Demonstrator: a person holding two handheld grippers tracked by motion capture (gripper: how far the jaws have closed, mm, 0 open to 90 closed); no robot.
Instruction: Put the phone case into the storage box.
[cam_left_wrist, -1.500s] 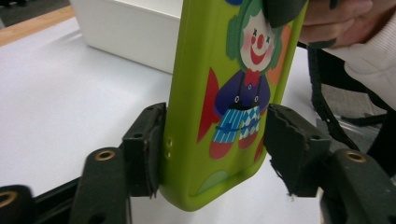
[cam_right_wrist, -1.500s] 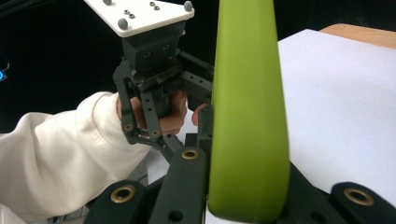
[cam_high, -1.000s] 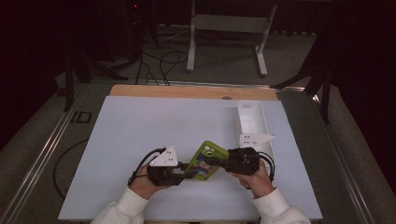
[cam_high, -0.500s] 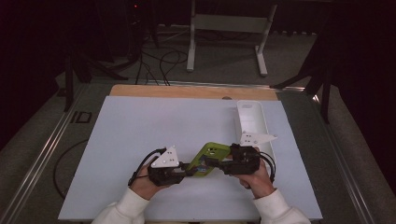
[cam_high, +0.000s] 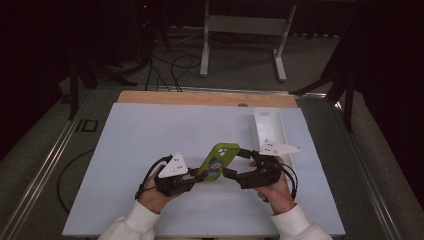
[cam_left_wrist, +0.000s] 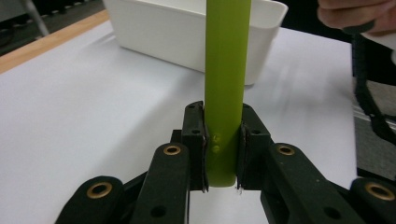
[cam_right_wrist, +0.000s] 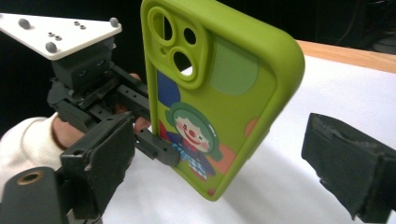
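A green phone case (cam_high: 217, 161) with a cartoon clown on its back is held above the white tabletop (cam_high: 150, 135), near the front edge. My left gripper (cam_high: 197, 176) is shut on its lower end; in the left gripper view both pads clamp the case's (cam_left_wrist: 225, 93) thin edge at the left gripper's tips (cam_left_wrist: 223, 140). My right gripper (cam_high: 232, 162) faces it from the right. Its jaws have just been opening and now stand wide on either side of the case (cam_right_wrist: 219, 107), with neither pad touching it at the right gripper (cam_right_wrist: 229, 163).
A long white bin (cam_high: 267, 127) lies on the table's right side, just behind the right hand, and shows beyond the case in the left gripper view as the bin (cam_left_wrist: 187, 32). A wooden strip (cam_high: 200, 97) borders the table's far edge. Stands and cables sit on the floor beyond.
The right gripper's jaws have spread apart and let go of the phone case. The left gripper keeps its grip, and both hands stay where they were.
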